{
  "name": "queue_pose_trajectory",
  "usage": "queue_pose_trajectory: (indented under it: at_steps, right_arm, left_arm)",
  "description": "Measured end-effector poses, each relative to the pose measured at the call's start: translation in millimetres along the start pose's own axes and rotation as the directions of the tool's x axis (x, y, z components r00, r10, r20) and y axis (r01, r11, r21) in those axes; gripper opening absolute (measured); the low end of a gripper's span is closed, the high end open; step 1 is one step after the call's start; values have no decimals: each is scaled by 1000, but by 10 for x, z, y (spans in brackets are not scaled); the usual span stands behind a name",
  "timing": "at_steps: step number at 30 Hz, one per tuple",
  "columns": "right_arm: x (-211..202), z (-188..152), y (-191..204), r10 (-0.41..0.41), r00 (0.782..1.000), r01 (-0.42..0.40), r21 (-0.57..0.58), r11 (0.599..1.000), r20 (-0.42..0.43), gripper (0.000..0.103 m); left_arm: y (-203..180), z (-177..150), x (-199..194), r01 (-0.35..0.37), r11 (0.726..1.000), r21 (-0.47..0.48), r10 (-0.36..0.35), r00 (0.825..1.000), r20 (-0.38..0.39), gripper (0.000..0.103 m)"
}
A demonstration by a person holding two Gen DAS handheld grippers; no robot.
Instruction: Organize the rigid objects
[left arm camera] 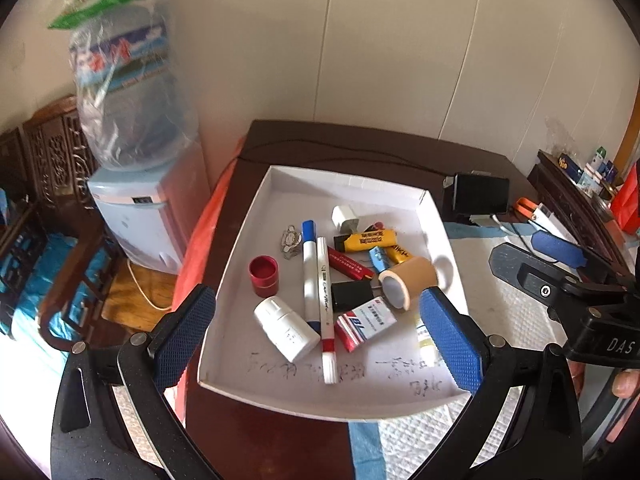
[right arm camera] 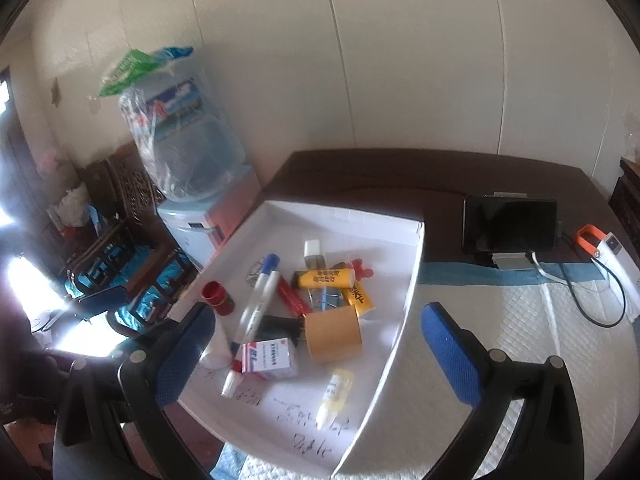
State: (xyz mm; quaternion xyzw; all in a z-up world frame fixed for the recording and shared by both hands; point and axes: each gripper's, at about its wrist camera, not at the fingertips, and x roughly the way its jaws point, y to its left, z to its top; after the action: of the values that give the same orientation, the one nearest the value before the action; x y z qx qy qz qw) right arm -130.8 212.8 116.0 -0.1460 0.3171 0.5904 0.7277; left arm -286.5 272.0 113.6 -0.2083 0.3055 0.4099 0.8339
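Both wide-open grippers, left gripper (left arm camera: 320, 344) and right gripper (right arm camera: 320, 360), hover empty at the white tray's (left arm camera: 240, 236) near edge, the white bottle (left arm camera: 285, 328) nearest the left.

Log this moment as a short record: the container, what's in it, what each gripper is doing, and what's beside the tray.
container: white cardboard tray on dark table
contents: tape roll, red cap, white bottle, two markers, yellow highlighter, small medicine box
left gripper: open, empty
right gripper: open, empty
beside tray: phone on stand
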Motion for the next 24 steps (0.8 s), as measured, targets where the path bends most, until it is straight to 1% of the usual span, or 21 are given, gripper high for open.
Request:
queue_pose_trajectory:
  at_steps: [6, 10, 14, 16, 18, 20, 23, 24]
  right_arm:
    - [-400, -45, -77, 7, 997, -7, 1, 1000, 76, 103]
    - [-709, -48, -105, 21, 991, -17, -27, 999, 134, 103]
    - [-1041, -54, -138, 32, 982, -21, -61, 998, 185, 103]
    - [-1179, -58, -182, 27, 981, -14, -68, 998, 192, 103]
    - [-1315, -67, -240, 17, 982, -4, -66, 998, 189, 103]
    - [-1432, -76, -298, 9, 981, 3, -62, 998, 194, 103]
    - [-1681, -112, -398, -57, 969, 69, -46, 997, 239, 103]
    - [-1789, -111, -441, -81, 962, 94, -41, 995, 260, 103]
  left_arm:
    - [-223, -9, -413, -6, 1000, 17, 5, 999, 49, 103]
    - [-411, -35, -660, -24, 999, 34, 21, 997, 73, 103]
    - [-595, -56, -872, -22, 999, 38, 19, 995, 95, 103]
    - [-701, -68, -983, -30, 999, 44, 25, 993, 111, 103]
    - [-810, -66, -1098, -44, 998, 49, 38, 991, 127, 103]
    - [-924, -53, -1221, -77, 996, 52, 69, 987, 143, 103]
    - [-1053, -32, -1426, -108, 993, 48, 98, 979, 176, 103]
    - [-1091, -27, -1492, -115, 992, 47, 105, 977, 188, 103]
